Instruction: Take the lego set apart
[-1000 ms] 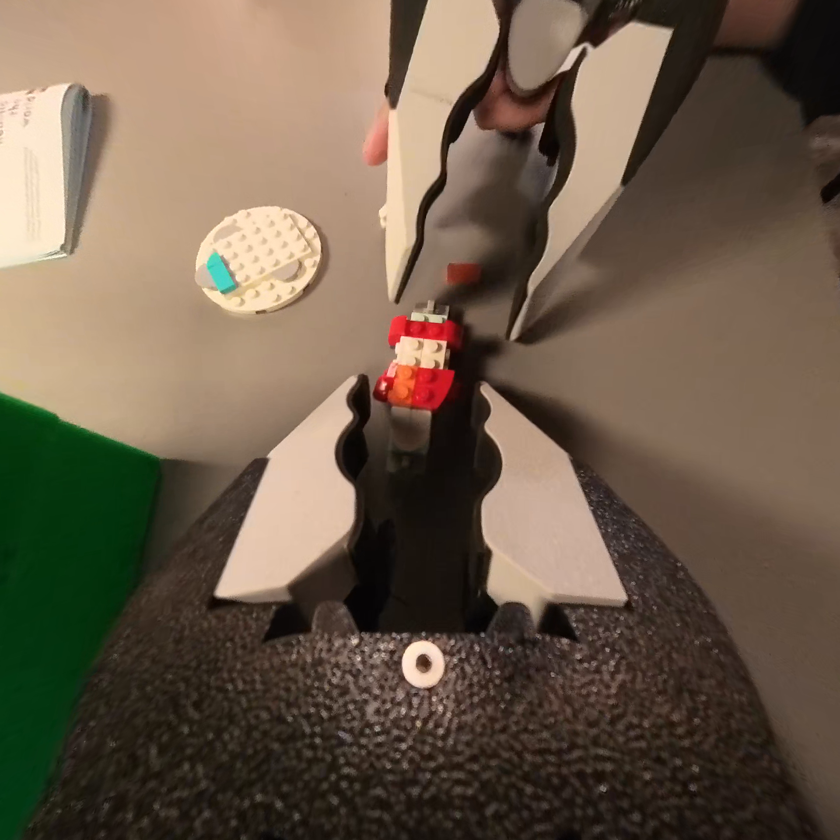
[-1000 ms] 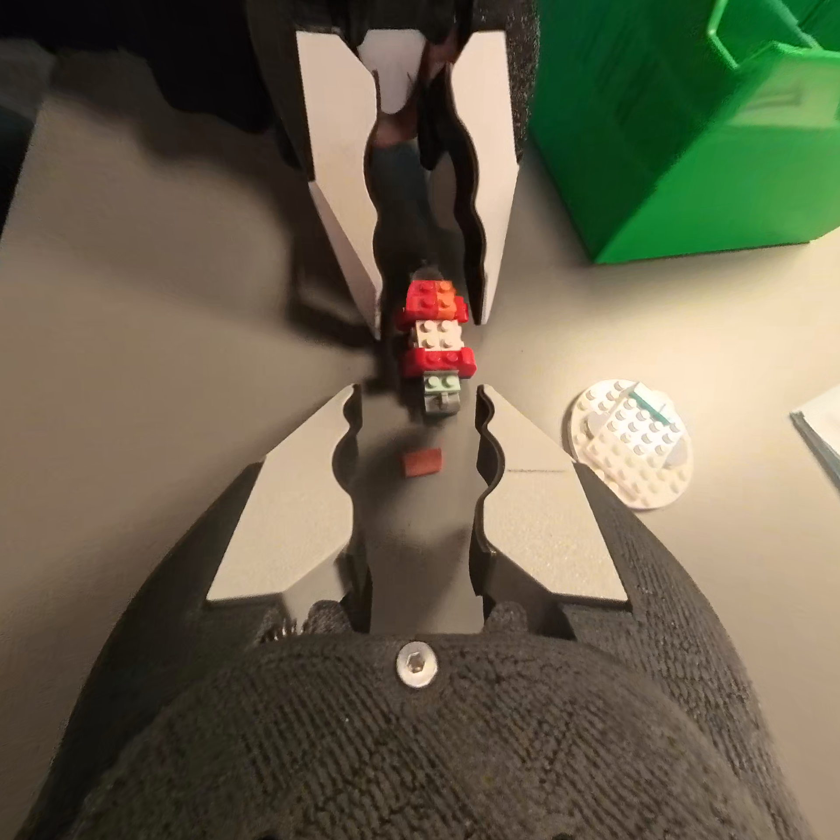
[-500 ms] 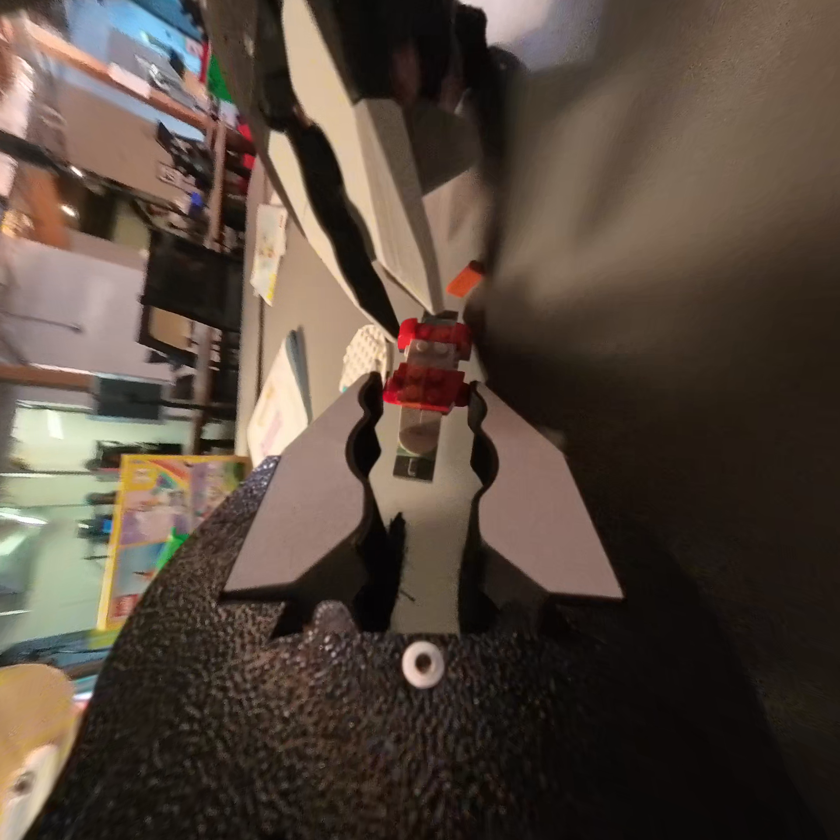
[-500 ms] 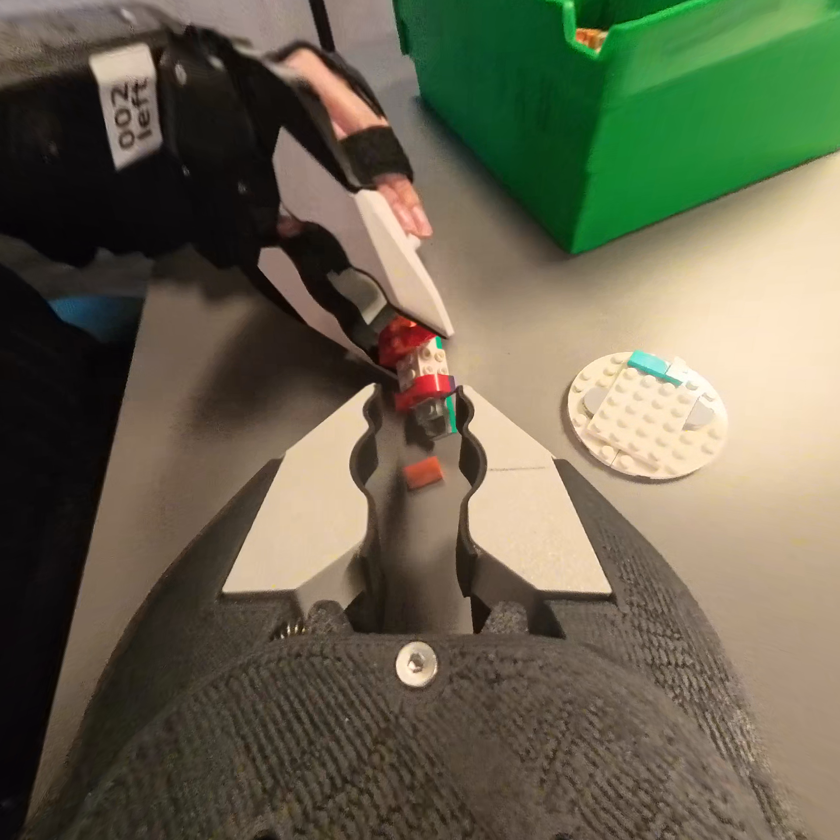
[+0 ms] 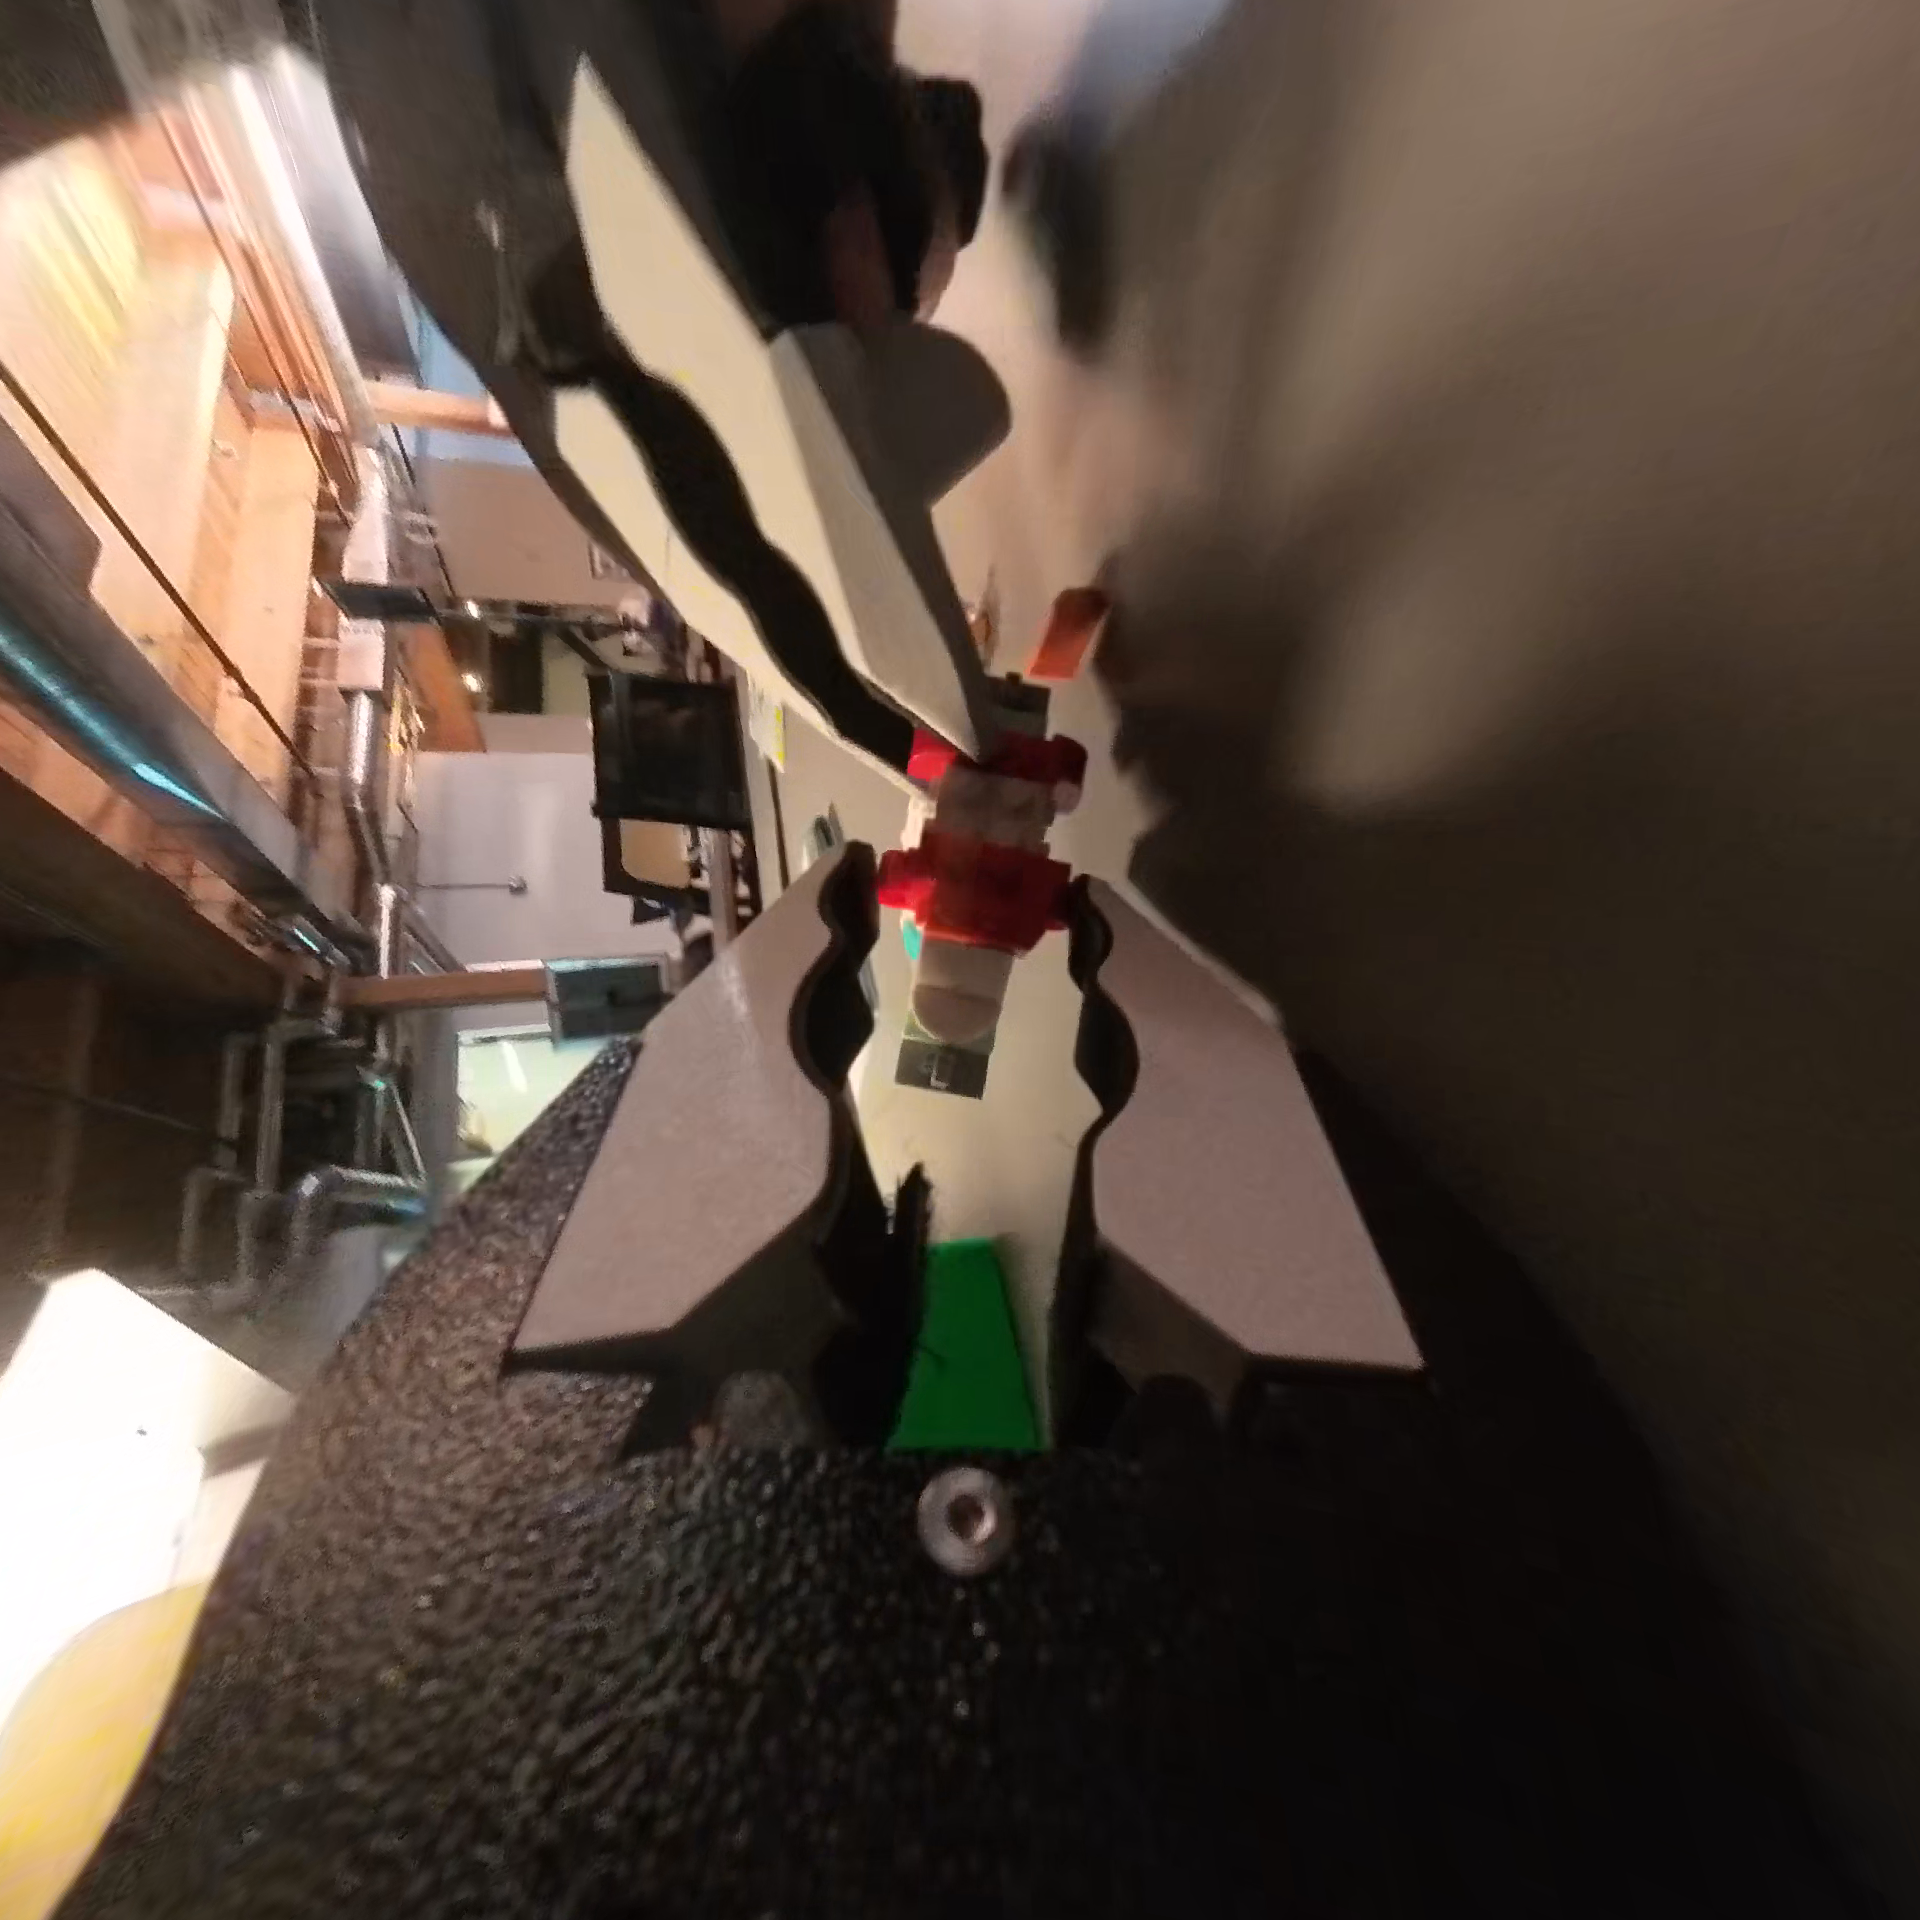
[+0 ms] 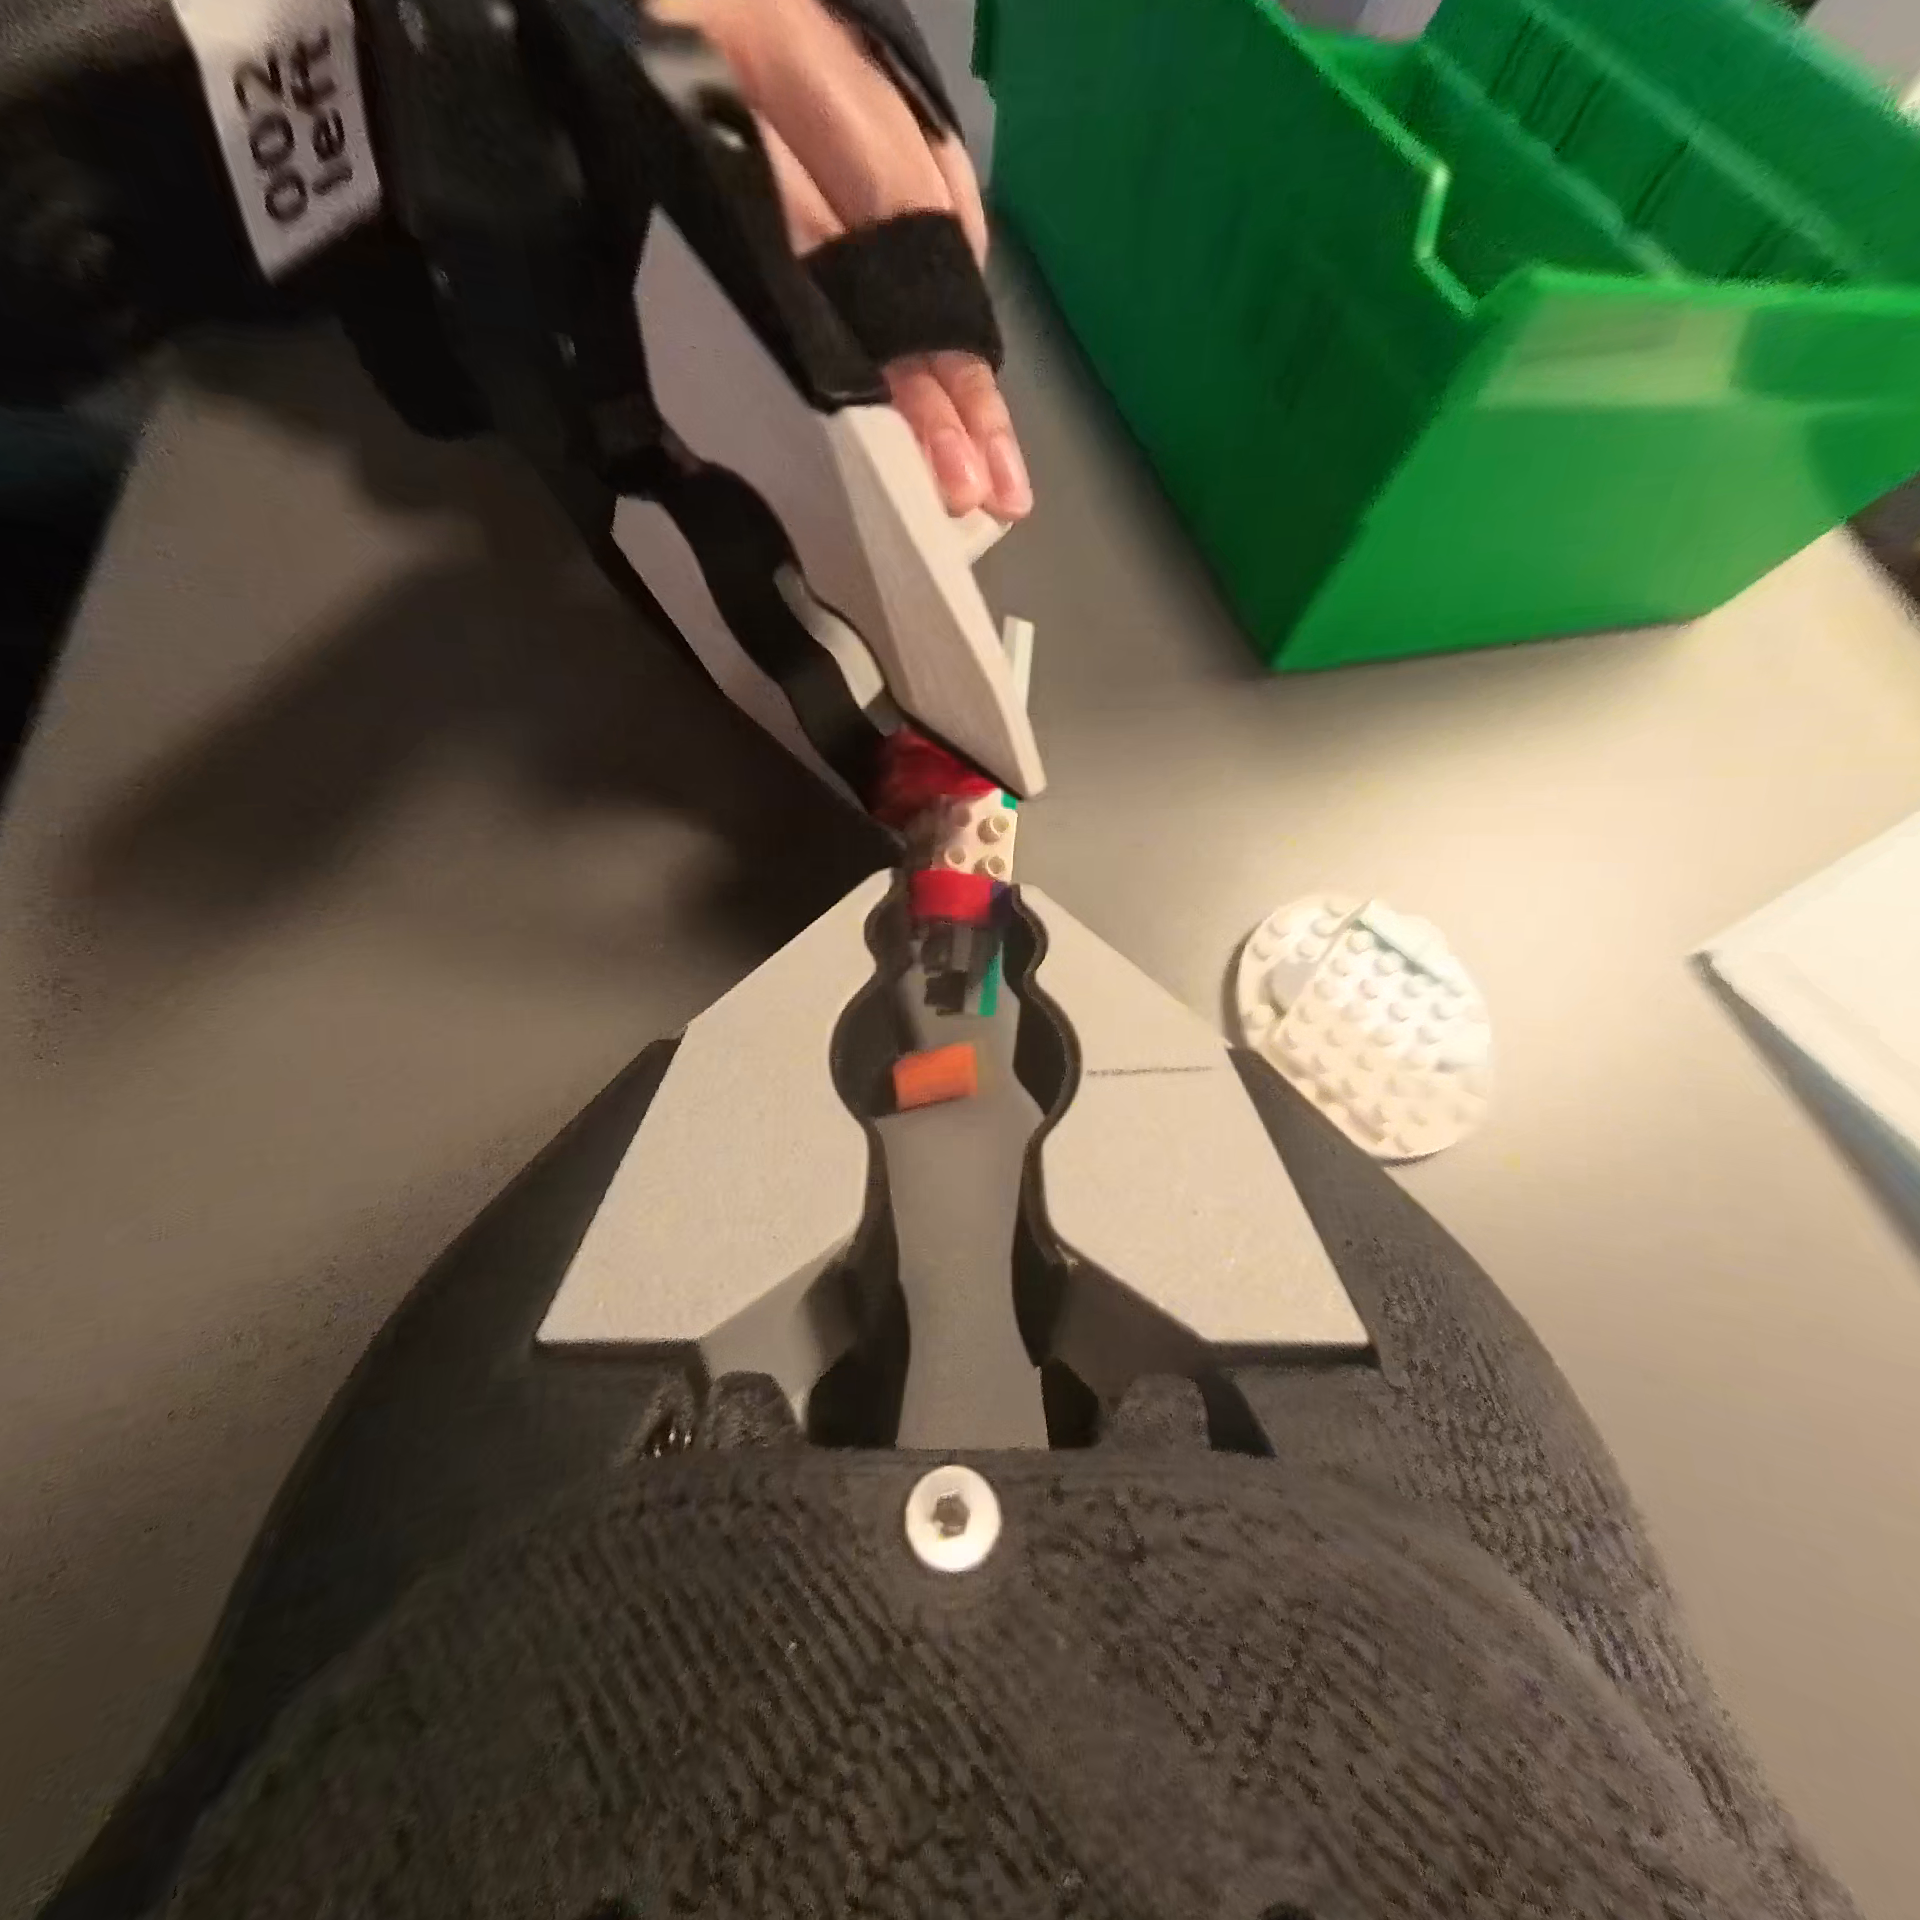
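Note:
A small lego build (image 5: 977,862) of red and white bricks with a grey end hangs above the table between both grippers. My left gripper (image 5: 966,883) is rolled on its side and shut on one red end. My right gripper (image 6: 954,899) is shut on the other red and grey end (image 6: 951,894). Each gripper shows in the other's view: the right one (image 5: 935,743), the left one (image 6: 966,779). A loose orange brick (image 6: 935,1075) lies on the table under the right gripper; it also shows in the left wrist view (image 5: 1065,634).
A white round studded plate (image 6: 1361,1029) carrying a white plate lies right of the grippers. A green bin (image 6: 1507,312) stands at the back right. A white paper booklet (image 6: 1849,997) lies at the right edge. A person's hand (image 6: 935,395) holds the left gripper. My left and right fingertips are right by each other. The loose orange brick (image 6: 935,1075) lies around 4 cm away from my right fingertips.
The left gripper has rolled on its side and lifted the build off the table. The right gripper has narrowed from open to shut on the build's other end.

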Demonstrator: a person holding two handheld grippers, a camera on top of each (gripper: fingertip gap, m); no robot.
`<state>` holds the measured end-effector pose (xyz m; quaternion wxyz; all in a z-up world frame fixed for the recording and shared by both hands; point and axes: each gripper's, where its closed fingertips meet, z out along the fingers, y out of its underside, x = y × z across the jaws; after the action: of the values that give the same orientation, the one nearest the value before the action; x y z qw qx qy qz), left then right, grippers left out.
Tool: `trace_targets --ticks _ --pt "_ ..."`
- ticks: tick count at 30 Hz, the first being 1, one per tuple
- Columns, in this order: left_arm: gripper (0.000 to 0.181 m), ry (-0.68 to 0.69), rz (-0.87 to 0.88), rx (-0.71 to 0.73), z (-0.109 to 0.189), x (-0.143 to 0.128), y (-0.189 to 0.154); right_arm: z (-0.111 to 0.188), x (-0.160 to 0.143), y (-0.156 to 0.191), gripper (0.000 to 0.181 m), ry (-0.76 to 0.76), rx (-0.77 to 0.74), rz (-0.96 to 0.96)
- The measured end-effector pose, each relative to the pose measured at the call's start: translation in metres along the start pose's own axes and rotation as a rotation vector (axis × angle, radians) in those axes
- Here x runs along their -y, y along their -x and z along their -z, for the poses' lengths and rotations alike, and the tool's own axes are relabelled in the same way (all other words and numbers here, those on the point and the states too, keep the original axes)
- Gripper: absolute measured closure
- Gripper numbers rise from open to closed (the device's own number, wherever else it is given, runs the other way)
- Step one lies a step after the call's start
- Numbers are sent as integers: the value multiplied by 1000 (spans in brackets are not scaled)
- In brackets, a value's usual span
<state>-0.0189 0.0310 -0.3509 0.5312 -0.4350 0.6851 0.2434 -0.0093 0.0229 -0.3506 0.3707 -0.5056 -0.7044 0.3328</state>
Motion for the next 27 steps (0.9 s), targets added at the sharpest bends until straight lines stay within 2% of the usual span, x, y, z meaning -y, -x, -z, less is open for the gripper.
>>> trace_targets --ticks 5,14,17,21,22,27 --pt "145 78 161 -24 -2 -12 7 0 11 -9 165 -2 -179 269" --pt "145 133 286 -105 -6 -17 -3 -3 15 -6 168 30 -284 512" --pt "145 124 336 -119 -7 -16 -5 -3 17 -7 167 4 -274 459" --pt "146 125 402 -114 -7 -19 -2 -2 20 -14 164 -77 -203 151" --pt "146 134 440 -128 -8 -21 -4 0 21 -17 168 -96 -206 124" --pt "147 112 633 -133 -8 -27 -1 5 11 -25 158 -49 -248 147"
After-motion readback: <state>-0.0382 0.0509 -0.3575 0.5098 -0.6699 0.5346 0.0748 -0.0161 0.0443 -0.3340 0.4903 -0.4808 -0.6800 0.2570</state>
